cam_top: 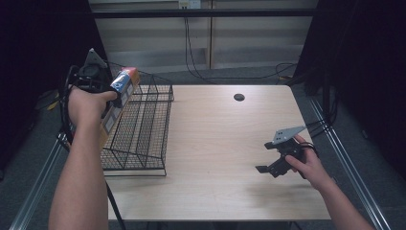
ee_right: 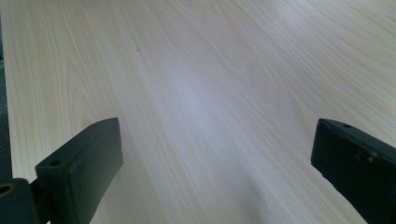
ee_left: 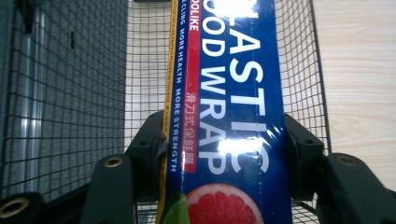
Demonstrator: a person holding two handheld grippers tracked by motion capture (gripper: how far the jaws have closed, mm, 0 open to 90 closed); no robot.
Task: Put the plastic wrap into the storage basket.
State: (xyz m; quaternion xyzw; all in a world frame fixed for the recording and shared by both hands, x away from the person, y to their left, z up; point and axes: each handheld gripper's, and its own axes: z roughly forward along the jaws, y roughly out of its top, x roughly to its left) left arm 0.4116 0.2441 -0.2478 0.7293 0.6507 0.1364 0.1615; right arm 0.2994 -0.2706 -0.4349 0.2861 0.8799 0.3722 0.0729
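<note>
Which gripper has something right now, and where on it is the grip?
The left gripper is clamped across the long blue plastic-wrap box, jaws on its two narrow sides near the grapefruit-printed end, above the black wire basket. The right gripper is open, holding nothing.

Overhead light is falling evenly on the table [cam_top: 215, 143], while the surroundings are sitting in deep darkness. Soft shadows are lying under the right gripper [cam_top: 270, 160]. Glare is washing out lettering on the box [ee_left: 233, 116]; near jaws are blurring slightly.
</note>
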